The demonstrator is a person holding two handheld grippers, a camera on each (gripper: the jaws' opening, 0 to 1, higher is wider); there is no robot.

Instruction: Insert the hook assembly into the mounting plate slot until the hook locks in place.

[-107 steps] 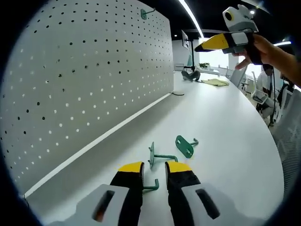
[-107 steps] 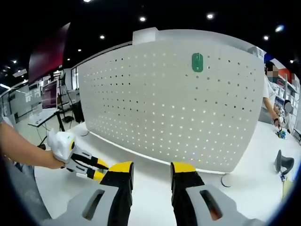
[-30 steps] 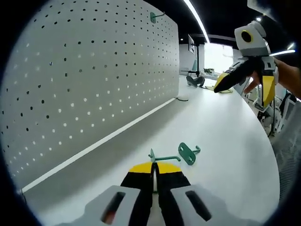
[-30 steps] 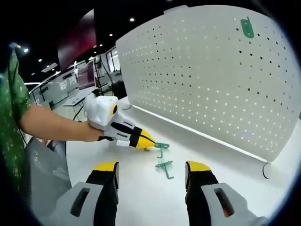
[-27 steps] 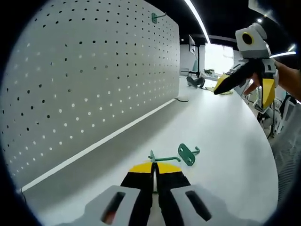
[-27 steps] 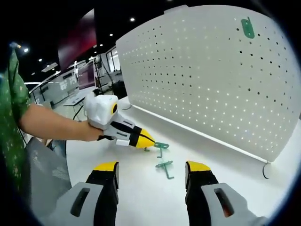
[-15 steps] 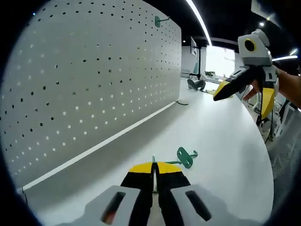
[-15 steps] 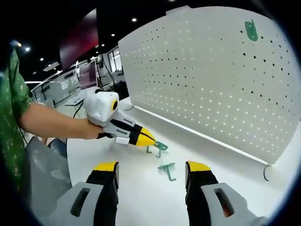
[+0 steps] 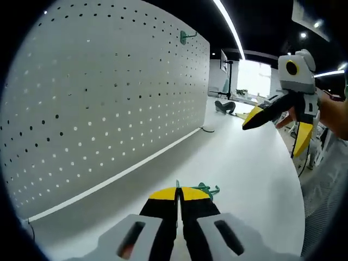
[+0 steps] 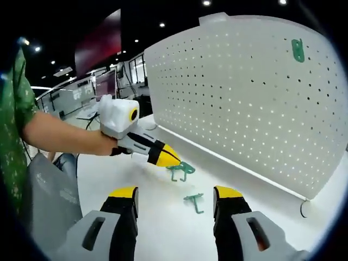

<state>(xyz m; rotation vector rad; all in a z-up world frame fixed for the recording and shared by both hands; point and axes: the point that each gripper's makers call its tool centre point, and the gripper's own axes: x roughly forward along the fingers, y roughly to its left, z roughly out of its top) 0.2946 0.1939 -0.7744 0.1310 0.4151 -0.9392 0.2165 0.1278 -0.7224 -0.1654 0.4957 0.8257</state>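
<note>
The left gripper (image 10: 173,159), clamped on one green hook (image 10: 180,171), has just lifted it off the table (image 10: 163,228). A second hook (image 10: 194,202) stays lying there. The right gripper (image 10: 174,197) hovers open.

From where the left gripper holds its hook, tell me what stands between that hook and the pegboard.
Nothing visible does. The left gripper is shut on a green hook above the white table, and bare tabletop runs from there to the pegboard. The second hook lies aside, nearer the open right gripper.
</note>
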